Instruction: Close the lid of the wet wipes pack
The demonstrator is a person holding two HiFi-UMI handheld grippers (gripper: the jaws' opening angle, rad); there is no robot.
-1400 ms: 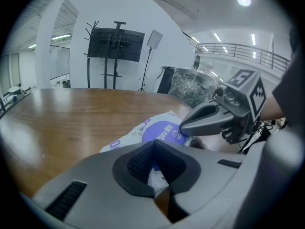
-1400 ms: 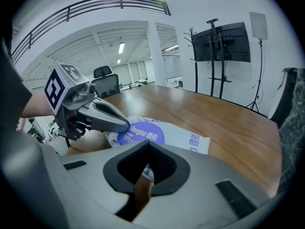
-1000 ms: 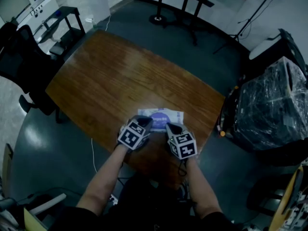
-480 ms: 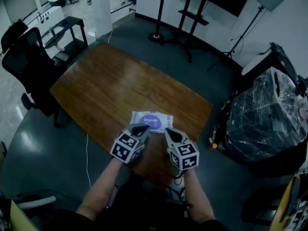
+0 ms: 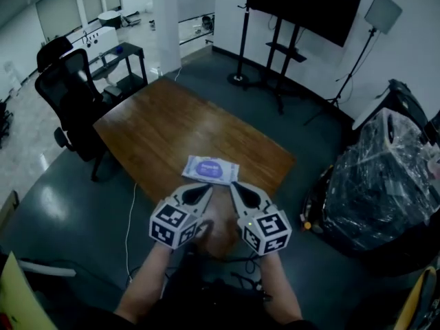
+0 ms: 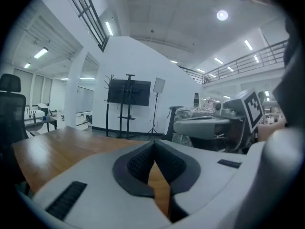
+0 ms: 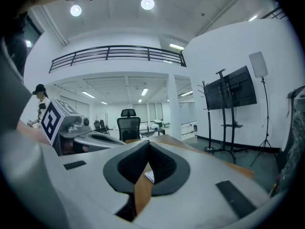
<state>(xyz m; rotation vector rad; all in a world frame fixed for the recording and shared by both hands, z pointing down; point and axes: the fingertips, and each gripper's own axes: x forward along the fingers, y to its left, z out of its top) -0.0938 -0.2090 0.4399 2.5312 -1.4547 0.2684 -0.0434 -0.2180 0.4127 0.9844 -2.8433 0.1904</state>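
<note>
The grey left tongs [image 5: 206, 188] with a black-and-white marker cube are held up over the near edge of the long brown wooden table [image 5: 165, 122]. Their two jaws are pressed together, and nothing is between them. The grey right tongs [image 5: 234, 184] are just beside them. Those jaws are together too and hold nothing.

The flat white wet wipes pack with the round purple lid [image 5: 210, 170] lies on the table just ahead of both tips and lower down. It touches neither of them. The lid looks flat on the pack.

A black office chair [image 5: 72, 91] stands well away to the left of the left tongs. A black flat screen on a stand [image 5: 302, 9] is far ahead of the tongs. A big lump wrapped in clear plastic [image 5: 385, 177] sits well off to the right of the right tongs.
</note>
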